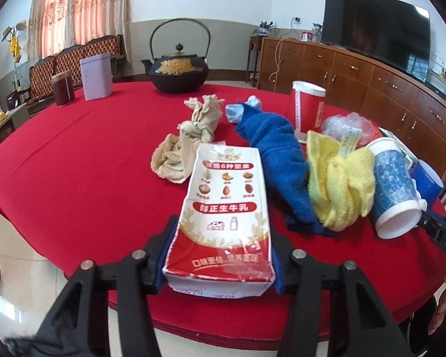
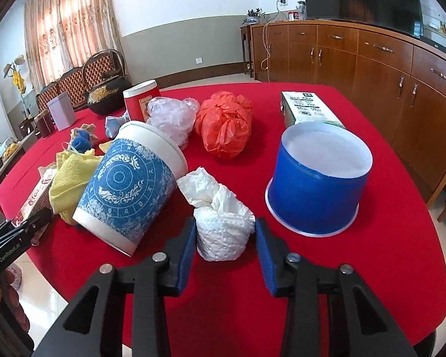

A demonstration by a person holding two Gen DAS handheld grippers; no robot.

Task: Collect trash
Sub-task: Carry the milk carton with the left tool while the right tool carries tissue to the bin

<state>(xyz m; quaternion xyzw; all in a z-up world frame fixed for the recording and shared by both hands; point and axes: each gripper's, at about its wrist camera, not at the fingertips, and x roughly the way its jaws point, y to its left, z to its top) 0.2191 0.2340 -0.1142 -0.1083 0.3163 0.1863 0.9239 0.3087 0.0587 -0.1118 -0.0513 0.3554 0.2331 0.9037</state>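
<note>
My left gripper is shut on a red and white milk carton at the near edge of the red table. My right gripper has its jaws on both sides of a crumpled white paper towel, touching it. A blue patterned paper cup lies tilted just left of the towel; it also shows in the left wrist view. An upturned blue tub stands to the right. A red plastic bag and a clear plastic bag lie behind.
Yellow, blue and beige cloths lie mid-table. A red cup, a black teapot, a lilac tin and a brown jar stand further back. A green and white box lies behind the tub. Wooden cabinets line the right.
</note>
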